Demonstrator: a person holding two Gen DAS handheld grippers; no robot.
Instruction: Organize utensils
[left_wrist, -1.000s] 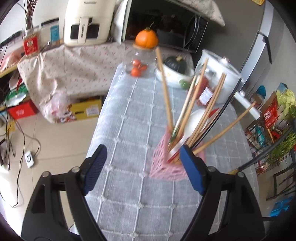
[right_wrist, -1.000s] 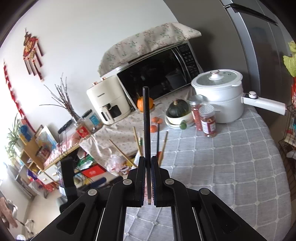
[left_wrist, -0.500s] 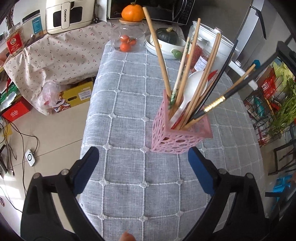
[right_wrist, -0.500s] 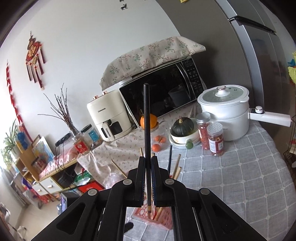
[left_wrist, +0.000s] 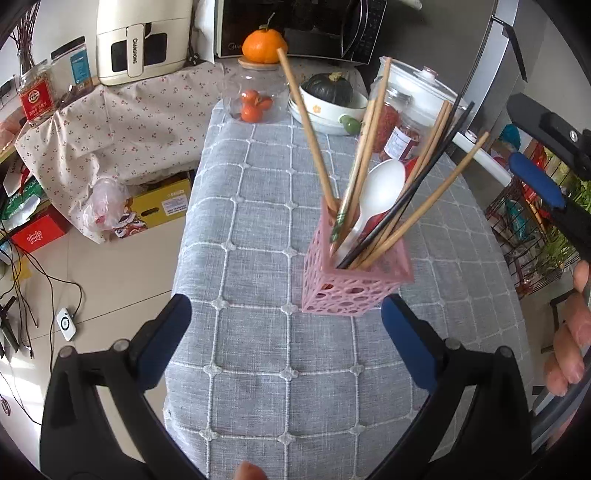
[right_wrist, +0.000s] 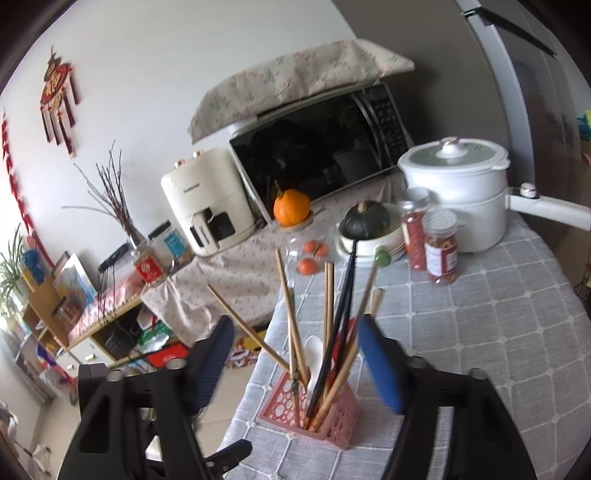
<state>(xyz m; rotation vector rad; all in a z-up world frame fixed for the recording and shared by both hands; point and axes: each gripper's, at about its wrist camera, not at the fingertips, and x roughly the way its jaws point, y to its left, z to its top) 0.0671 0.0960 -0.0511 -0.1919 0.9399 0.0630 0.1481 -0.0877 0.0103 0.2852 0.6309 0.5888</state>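
Holder (left_wrist: 356, 275), pink perforated, stands upright on the grey-clothed bench (left_wrist: 258, 229), packed with wooden chopsticks (left_wrist: 424, 214), one black chopstick (left_wrist: 417, 195) and a white spoon (left_wrist: 380, 188). Long axes fan upward and lean away from the left wrist camera.

Left hand-held gripper (left_wrist: 286, 332): jaws wide, empty, low over the bench; holder lies ahead and right of its midline, near the right fingertip.

Right hand-held gripper (right_wrist: 295, 360): jaws wide, empty, above the holder (right_wrist: 314, 413), chopstick tops between its fingers. It appears the nearer one. No loose utensil visible; task judged nearly complete.
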